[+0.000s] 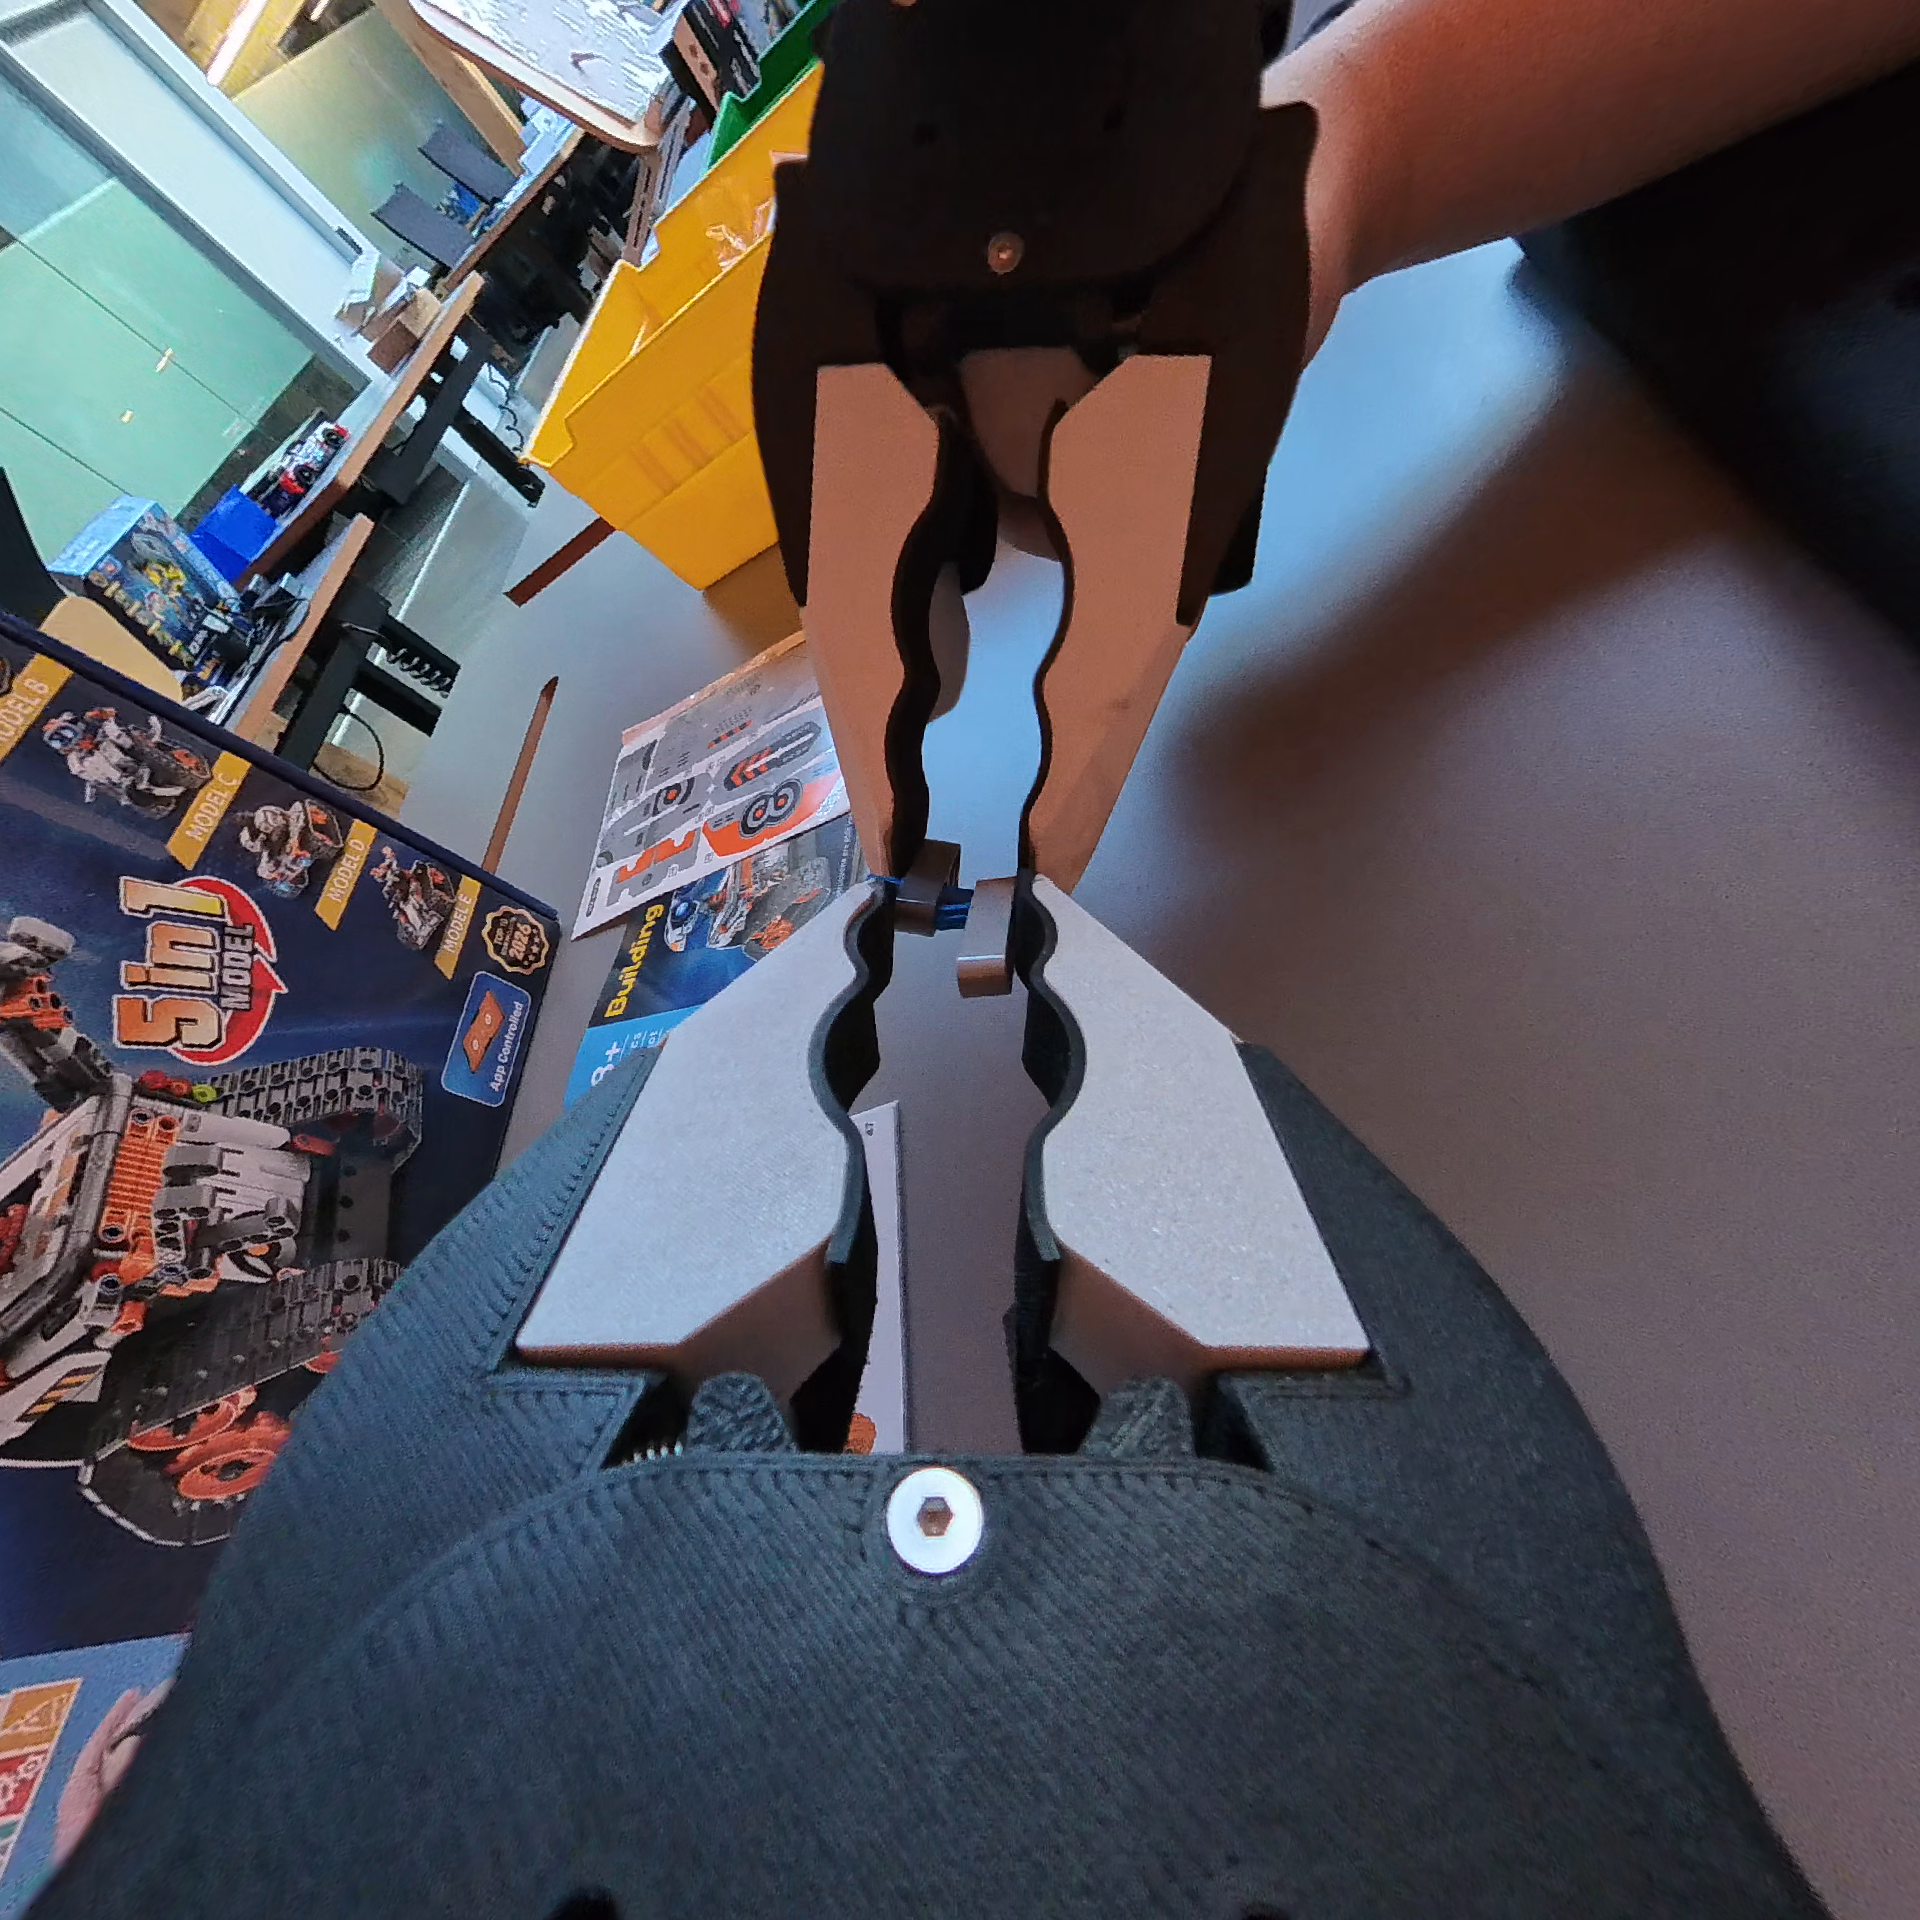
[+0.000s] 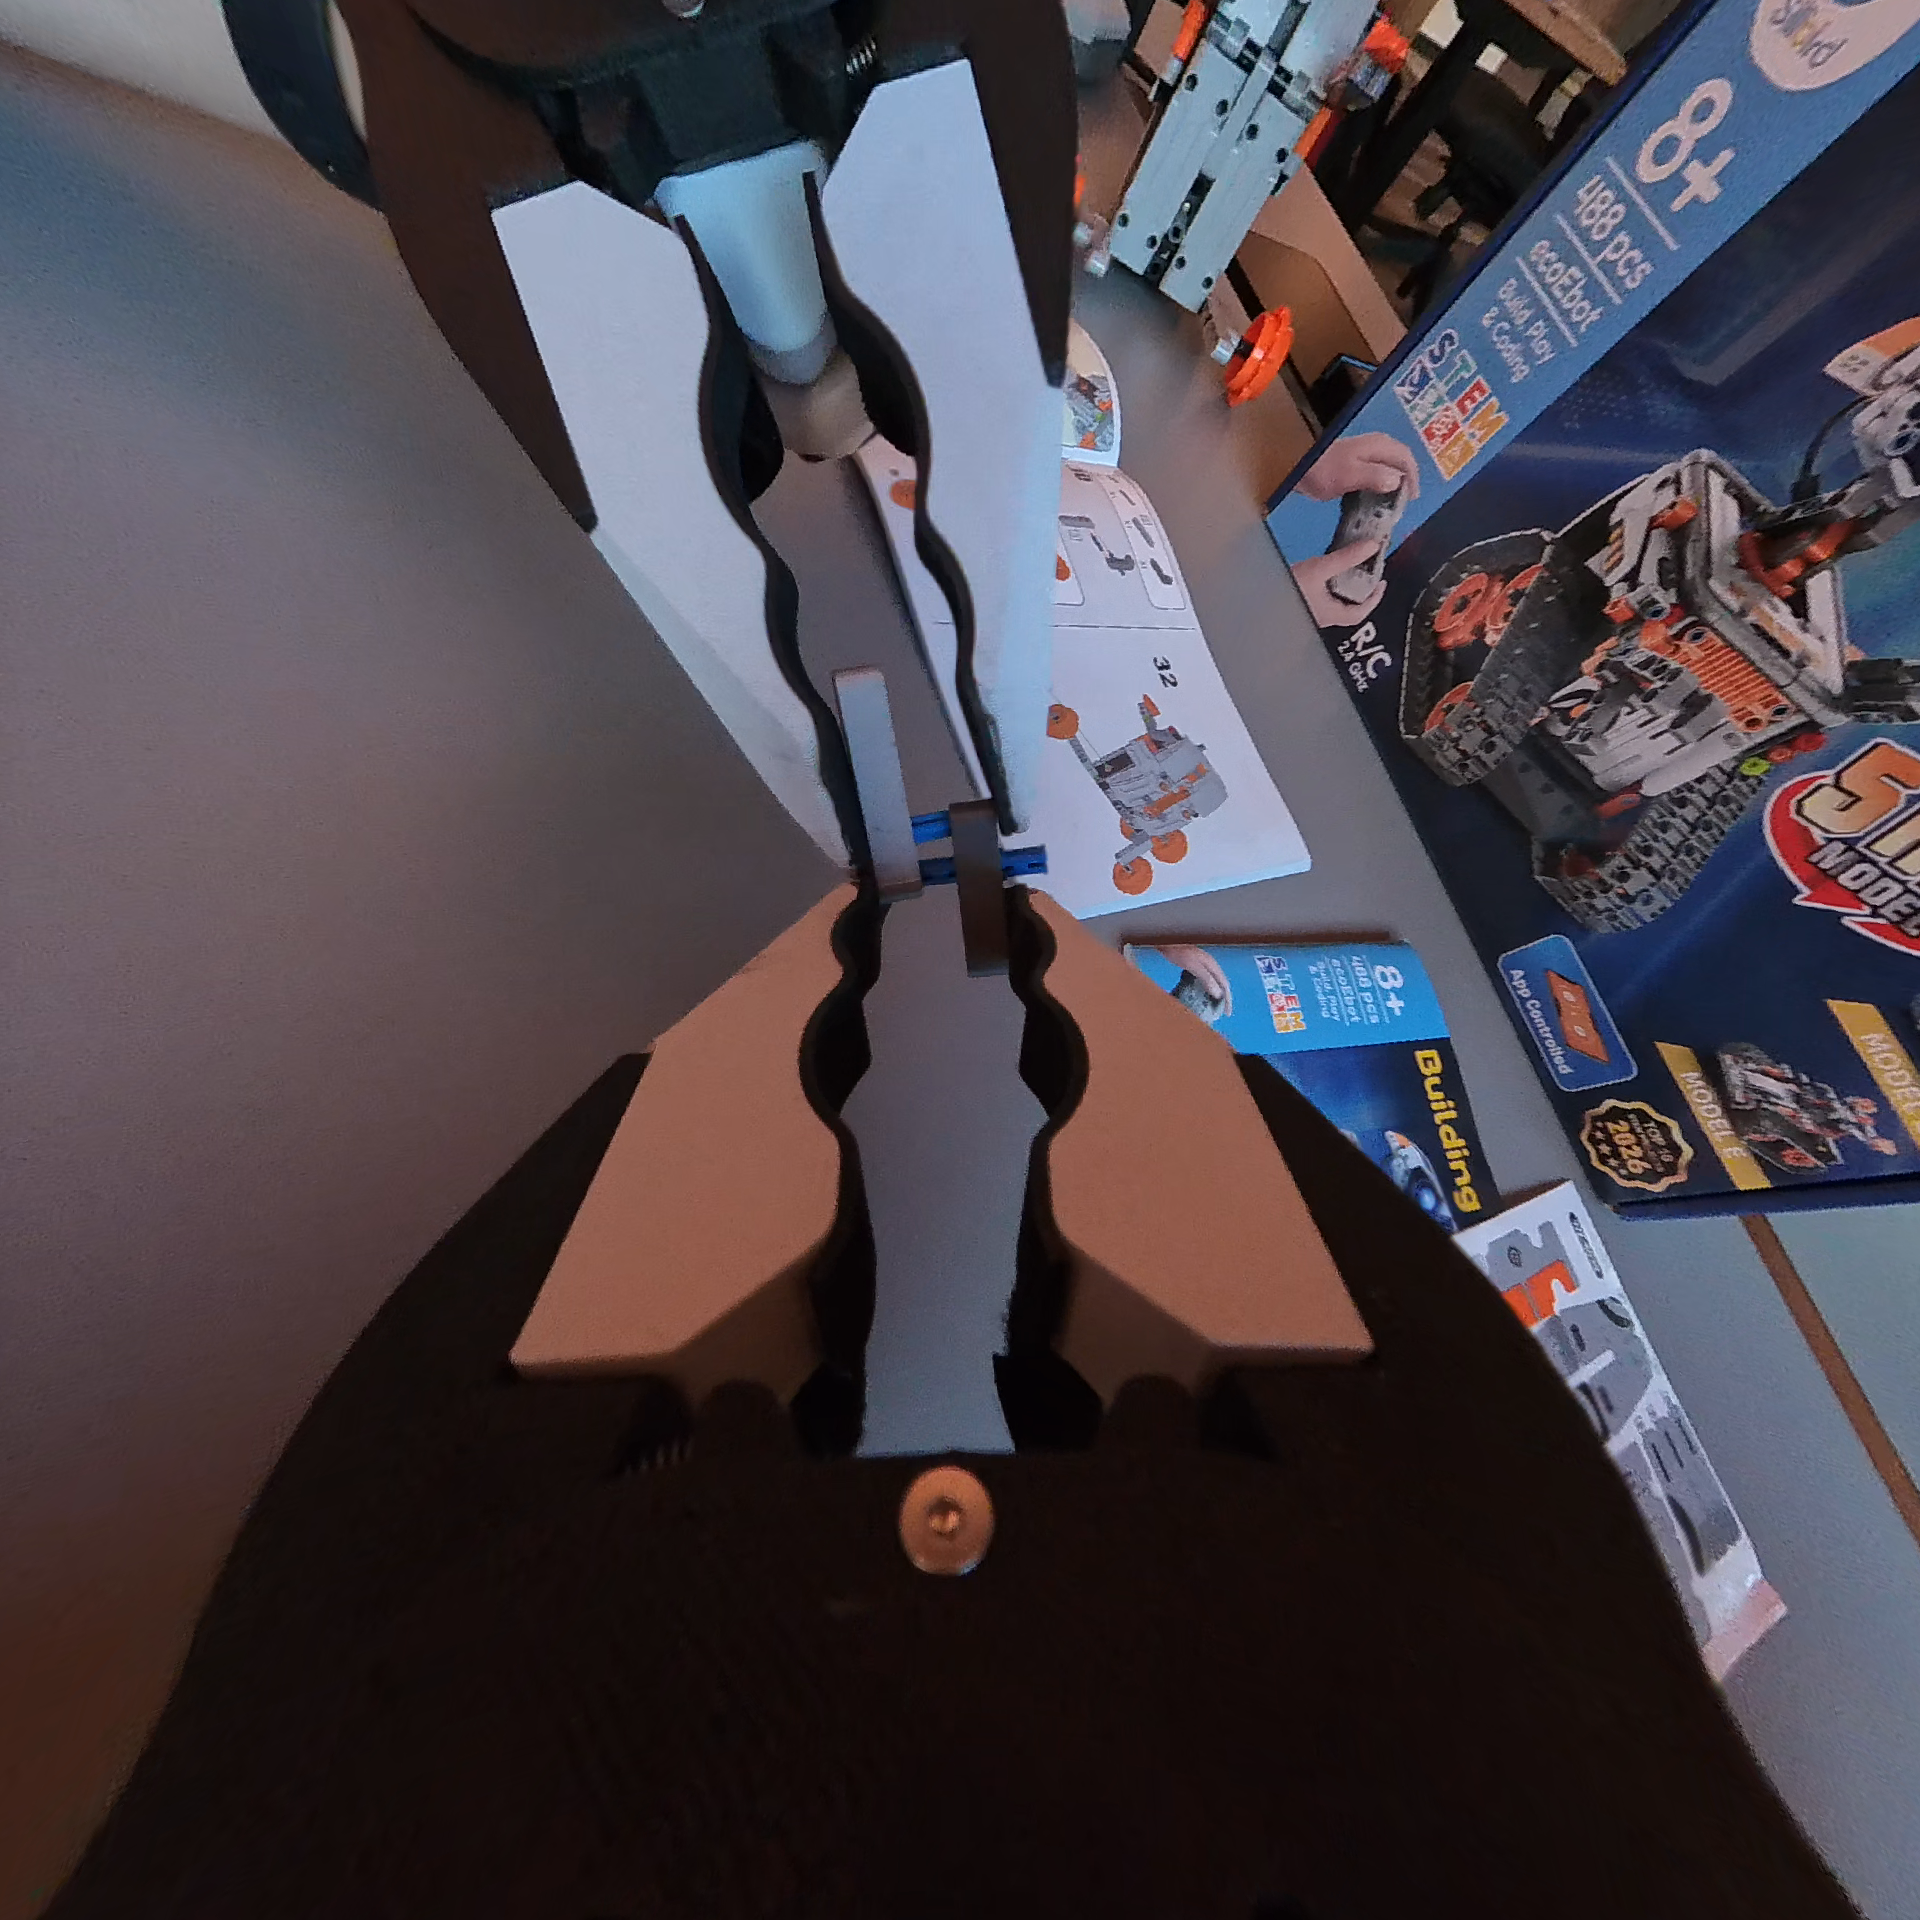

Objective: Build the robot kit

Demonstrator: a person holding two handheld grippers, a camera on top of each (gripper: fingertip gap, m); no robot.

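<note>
Left wrist view: left gripper (image 1: 951, 912), right gripper (image 1: 961, 864) clamped on grey beams (image 1: 983, 943); yellow bin's (image 1: 665, 436) contents unclear

The left gripper (image 1: 948, 914) fills the lower half of its own view, fingers reaching up to frame centre, jaws parted by a narrow gap. The right gripper (image 2: 940, 914) is posed likewise in its view. Each meets the other tip to tip at centre. A forearm (image 1: 1558, 135) crosses the upper right.
</note>
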